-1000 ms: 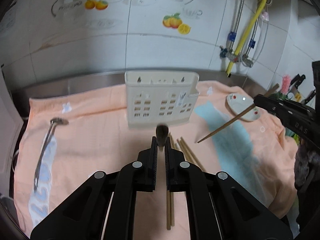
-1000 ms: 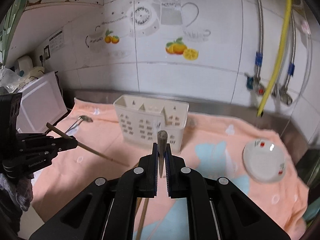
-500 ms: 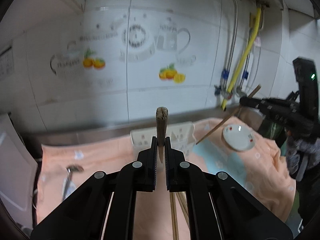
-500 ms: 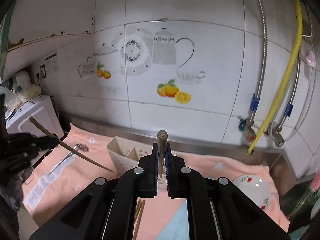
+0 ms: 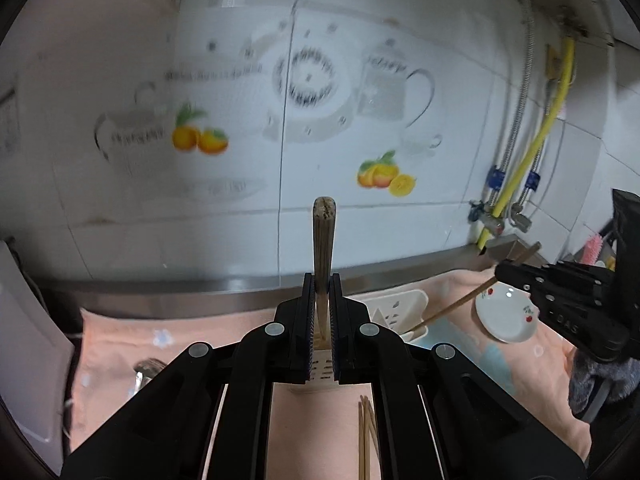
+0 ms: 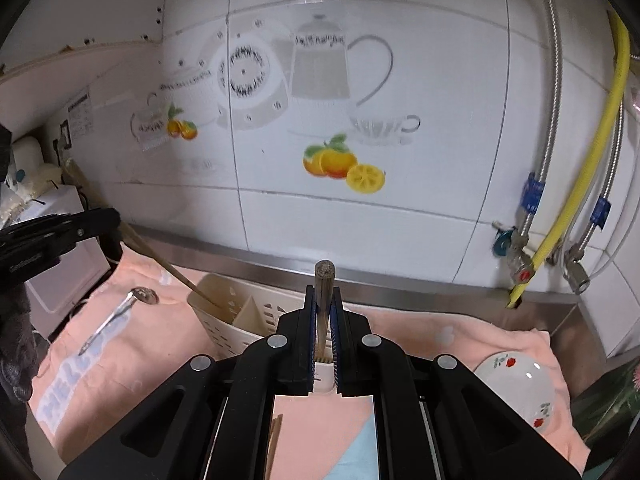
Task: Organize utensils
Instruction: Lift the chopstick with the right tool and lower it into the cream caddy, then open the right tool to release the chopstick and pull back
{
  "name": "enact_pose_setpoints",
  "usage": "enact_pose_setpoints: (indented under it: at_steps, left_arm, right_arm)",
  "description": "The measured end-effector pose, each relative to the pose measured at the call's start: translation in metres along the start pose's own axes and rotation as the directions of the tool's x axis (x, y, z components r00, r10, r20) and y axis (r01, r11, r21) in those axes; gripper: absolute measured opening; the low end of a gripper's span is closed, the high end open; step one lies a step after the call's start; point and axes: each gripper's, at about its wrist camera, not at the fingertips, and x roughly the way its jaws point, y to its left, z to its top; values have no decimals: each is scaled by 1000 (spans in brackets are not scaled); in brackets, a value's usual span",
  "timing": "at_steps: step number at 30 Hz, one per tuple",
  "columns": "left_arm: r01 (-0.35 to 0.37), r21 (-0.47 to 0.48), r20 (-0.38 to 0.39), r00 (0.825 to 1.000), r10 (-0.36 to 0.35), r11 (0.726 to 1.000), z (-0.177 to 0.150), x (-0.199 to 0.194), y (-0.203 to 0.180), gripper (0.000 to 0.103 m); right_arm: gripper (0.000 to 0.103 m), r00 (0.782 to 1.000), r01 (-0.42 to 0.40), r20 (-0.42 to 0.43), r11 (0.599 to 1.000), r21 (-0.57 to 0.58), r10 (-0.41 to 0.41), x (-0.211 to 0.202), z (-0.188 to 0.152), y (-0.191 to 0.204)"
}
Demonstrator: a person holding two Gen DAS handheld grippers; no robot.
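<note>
The left tongs (image 5: 322, 280) are clenched on one chopstick (image 5: 323, 236), which stands almost upright between the pads with its blunt end up. In the right wrist view this same chopstick slants down from the left tongs, and its thin tip is inside the left compartment of the white holder (image 6: 224, 312). The right tongs (image 6: 324, 292) are clenched on a second chopstick (image 6: 325, 280), also held blunt end up; in the left wrist view its tip reaches the right end of the holder. The holder stands on the pink towel (image 6: 160, 344) that covers the table. More chopsticks (image 5: 366, 436) lie on the towel in front of the holder. A metal spoon (image 6: 120, 312) lies to the left, and a small white plate (image 6: 516, 388) to the right.
</note>
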Motion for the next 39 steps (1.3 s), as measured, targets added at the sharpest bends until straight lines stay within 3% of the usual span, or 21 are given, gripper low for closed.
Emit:
enact_pose_setpoints:
  at_steps: [9,21,24,27,32,39]
  left_arm:
    - [-4,-27,-107,994,1,1000,-22,48,11,6]
    - [-15,-30,-134,991,11,999,-27,61,16,7]
    - [-14,-28,-123,992,10,1000,-25,56,15,14]
    - [-23,-19,-99,995,21,1000,-23,44,13,34]
    - [-19,-21,-73,997,18,1000,-24,21,12,35]
    - [-20,-31,-35,999,19,999,-40,-16,9,46]
  right_arm:
    - [7,998,7,-58,1000,29,-6,29,-16,-10]
    - [9,998,10,-66,999,52,-7,39,-21,-16]
    - [16,998,21,-54,999,47,-19,32,-19,-16]
    - [23,999,33,-28,998,45,-31,20,-17,-16]
    - [31,998,53,16,997,48,-54,-10,-19,-15]
    - [43,998,41,51,999,35,-43,-50,-45,-4]
